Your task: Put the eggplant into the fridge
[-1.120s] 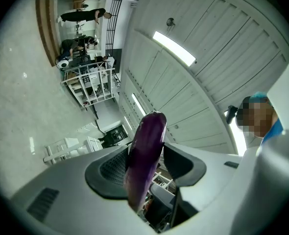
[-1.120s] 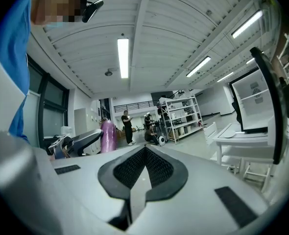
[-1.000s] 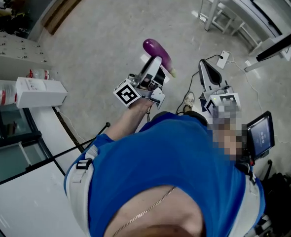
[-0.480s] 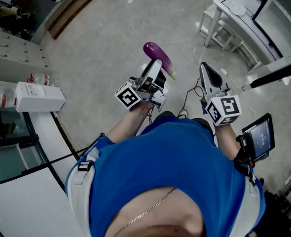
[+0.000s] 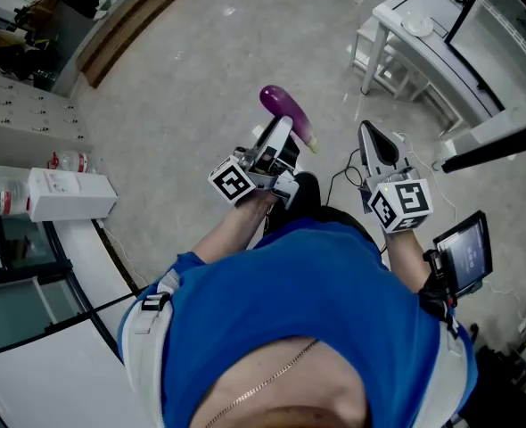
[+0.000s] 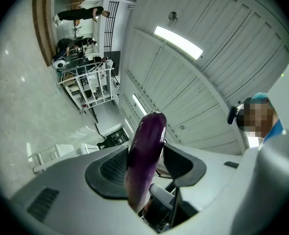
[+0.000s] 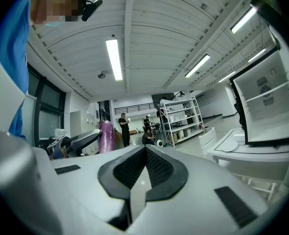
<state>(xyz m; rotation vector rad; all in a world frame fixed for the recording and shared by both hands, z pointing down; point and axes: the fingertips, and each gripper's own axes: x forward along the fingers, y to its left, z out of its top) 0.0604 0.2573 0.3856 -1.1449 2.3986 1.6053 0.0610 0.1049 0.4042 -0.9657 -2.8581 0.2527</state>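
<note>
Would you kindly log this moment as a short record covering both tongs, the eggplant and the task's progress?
left tongs: shut on the eggplant, angled upward
right tongs: shut, nothing between them
eggplant: purple, sticking out beyond the tips of the left tongs, above the floor
progress: eggplant carried, not yet in a fridge

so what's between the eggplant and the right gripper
Only floor: in the head view nothing stands between the eggplant, held in the left gripper, and the shut right gripper; a black cable lies lower down.
</note>
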